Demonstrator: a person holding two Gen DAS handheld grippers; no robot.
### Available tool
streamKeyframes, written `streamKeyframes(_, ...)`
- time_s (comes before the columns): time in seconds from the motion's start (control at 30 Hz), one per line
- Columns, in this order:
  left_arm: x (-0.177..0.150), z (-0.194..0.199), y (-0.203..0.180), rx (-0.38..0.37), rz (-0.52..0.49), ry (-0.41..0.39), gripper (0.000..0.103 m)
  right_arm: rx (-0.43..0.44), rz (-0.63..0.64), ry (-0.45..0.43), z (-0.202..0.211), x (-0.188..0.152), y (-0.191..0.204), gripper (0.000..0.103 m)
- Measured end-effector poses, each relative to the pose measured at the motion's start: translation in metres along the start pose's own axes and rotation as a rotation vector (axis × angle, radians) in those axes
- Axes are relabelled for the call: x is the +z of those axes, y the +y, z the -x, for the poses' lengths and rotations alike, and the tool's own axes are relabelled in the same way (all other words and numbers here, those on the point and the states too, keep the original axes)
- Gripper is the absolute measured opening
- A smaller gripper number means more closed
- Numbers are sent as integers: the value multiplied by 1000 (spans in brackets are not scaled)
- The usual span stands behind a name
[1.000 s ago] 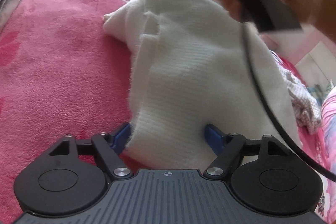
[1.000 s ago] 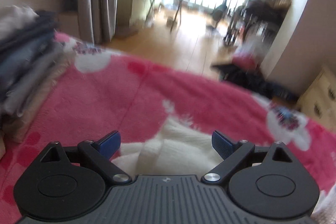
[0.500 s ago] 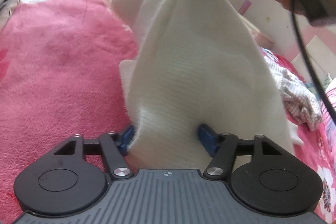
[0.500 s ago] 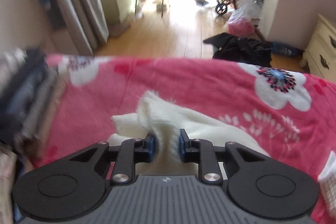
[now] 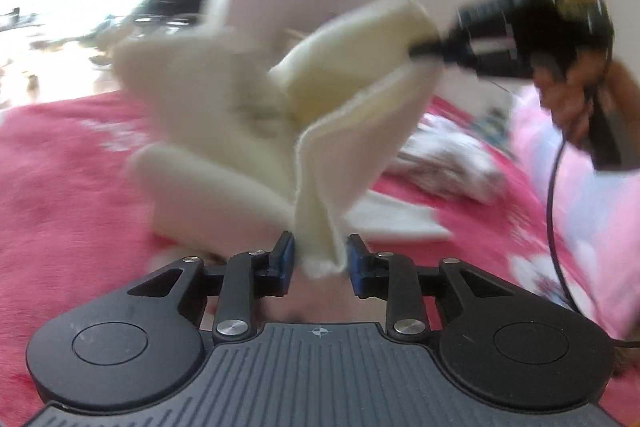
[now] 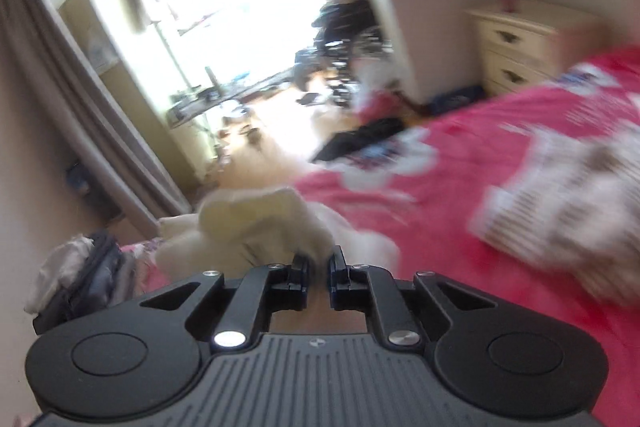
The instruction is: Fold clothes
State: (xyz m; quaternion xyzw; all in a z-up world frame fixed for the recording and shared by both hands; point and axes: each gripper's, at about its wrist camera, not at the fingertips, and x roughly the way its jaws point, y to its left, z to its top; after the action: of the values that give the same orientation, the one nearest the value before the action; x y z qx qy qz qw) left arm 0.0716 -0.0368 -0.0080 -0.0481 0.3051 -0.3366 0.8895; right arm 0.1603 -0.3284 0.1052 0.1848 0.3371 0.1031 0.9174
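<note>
Folding has barely begun: cream knit garment point(image 5: 248, 115) hangs bunched above the pink bed point(image 5: 60, 187). Left gripper point(image 5: 320, 259) fingers closing on its hem at six o'clock; right gripper point(image 6: 318, 267), at two o'clock, pinches another edge shut.

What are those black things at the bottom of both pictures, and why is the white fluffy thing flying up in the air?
They are two hand-held pinchers, each with a small camera looking along its fingers. One picture comes from the left gripper, whose jaws are closing on the cream fuzzy knitted garment. The other comes from the right gripper, shut on another part of it; a person's hand holds that one. Together they lift the garment off the pink flowered blanket. A crumpled patterned cloth lies nearby.
</note>
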Motion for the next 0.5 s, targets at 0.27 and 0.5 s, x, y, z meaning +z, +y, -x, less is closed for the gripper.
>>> streamKeyframes(0.27, -45, 2, -78, -217, -238, 161, 21, -173, -283, 48, 86, -131, -116, 9)
streamKeyframes(0.5, -41, 7, -60, -178, -168, 195, 31, -298, -271, 65, 112, -165, -160, 4)
